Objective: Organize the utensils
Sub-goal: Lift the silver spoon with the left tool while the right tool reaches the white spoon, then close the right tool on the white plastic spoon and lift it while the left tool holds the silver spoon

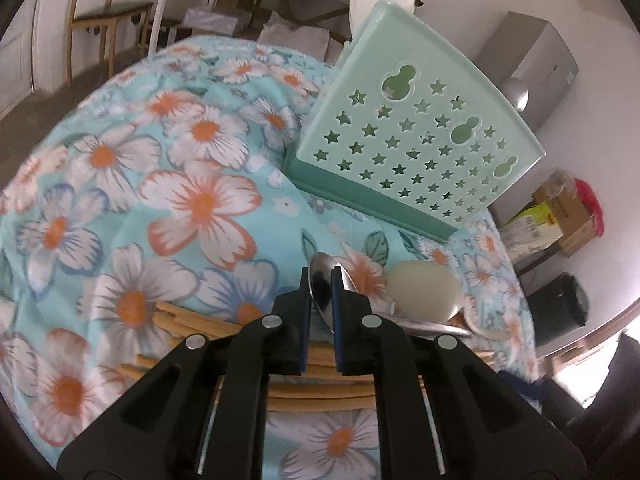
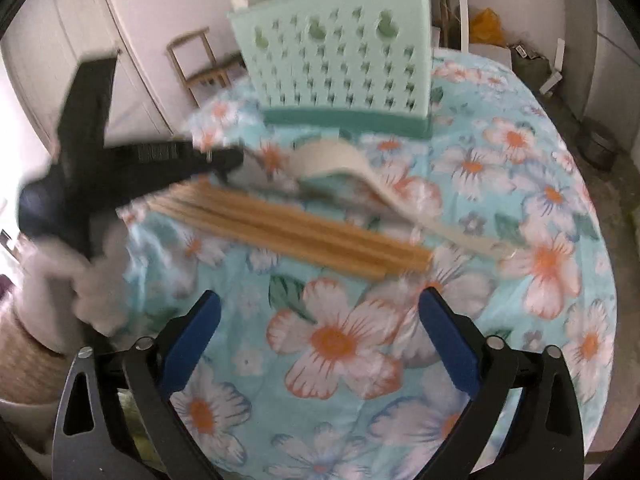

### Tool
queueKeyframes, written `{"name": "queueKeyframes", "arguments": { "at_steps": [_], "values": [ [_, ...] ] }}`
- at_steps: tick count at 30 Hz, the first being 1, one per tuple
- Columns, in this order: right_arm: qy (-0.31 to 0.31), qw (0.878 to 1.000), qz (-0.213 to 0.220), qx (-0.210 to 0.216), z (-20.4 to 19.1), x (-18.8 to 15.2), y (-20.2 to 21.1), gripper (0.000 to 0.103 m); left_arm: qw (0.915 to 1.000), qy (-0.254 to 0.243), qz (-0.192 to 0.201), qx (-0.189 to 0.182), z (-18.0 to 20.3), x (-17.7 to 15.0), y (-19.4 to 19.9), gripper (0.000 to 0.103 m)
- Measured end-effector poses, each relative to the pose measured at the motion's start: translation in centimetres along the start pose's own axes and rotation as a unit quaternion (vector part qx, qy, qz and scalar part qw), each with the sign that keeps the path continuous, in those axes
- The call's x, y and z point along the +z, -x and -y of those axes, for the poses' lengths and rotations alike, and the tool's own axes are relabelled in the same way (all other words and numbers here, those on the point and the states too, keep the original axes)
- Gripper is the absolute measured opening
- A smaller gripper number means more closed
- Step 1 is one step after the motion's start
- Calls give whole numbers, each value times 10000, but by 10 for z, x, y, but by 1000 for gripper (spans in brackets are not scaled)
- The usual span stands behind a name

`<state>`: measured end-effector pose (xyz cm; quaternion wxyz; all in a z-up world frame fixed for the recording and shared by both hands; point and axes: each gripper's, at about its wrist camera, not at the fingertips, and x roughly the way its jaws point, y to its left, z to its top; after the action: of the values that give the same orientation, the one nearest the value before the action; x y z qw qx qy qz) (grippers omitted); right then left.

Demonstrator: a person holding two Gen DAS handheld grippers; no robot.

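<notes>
Metal spoon (image 1: 322,280) pinched by left gripper (image 1: 321,276) fingers, right gripper (image 2: 320,300) fingers spread over bare tablecloth (image 2: 520,184).

A cloth (image 2: 520,184) covers the bench, and everything lies on it. At the far side stands a perforated utensil holder (image 2: 340,60), upright on its base. Nearer, in the right wrist view, a bundle of chopsticks (image 2: 288,228) lies crosswise, running from upper left to lower right. Behind the bundle, between it and the holder, lies a broad ladle-like spoon (image 2: 352,168), its handle crossing toward the right end of the chopsticks. In the left wrist view, a metal spoon (image 1: 324,284) sits between the fingers (image 1: 306,304) of the left gripper (image 1: 321,300), above the chopsticks (image 1: 188,320), with the broad spoon (image 1: 424,292) just to its right. The left gripper (image 2: 176,156) enters from the left, over the chopsticks' left end. A wooden chair (image 1: 100,20) stands beyond the bench.
</notes>
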<state>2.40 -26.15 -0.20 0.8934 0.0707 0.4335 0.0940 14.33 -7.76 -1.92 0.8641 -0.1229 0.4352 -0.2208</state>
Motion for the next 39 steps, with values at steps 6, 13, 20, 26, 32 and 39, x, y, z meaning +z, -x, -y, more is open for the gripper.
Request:
{"name": "queueKeyframes", "arguments": {
  "at_steps": [6, 13, 20, 26, 32, 39],
  "values": [
    [244, 9989, 381, 137, 3, 34, 14, 75, 9998, -151, 16, 105, 4, 2, 3, 8],
    [853, 9934, 708, 302, 0, 63, 27, 47, 9990, -264, 274, 238, 13, -5, 12, 8],
    [1337, 9898, 473, 157, 9, 71, 20, 23, 9980, -344, 450, 286, 14, -10, 27, 7],
    [2186, 9756, 181, -17, -7, 63, 0, 20, 9966, -477, 597, 296, 12, -13, 39, 7],
    [2787, 9597, -135, -334, -22, 53, -29, 20, 9969, -320, 655, 288, 0, -11, 42, 6],
    [3210, 9443, -173, -706, -27, 47, -51, 21, 9974, -245, 652, 182, -7, -12, 37, 6]
  ]
}}
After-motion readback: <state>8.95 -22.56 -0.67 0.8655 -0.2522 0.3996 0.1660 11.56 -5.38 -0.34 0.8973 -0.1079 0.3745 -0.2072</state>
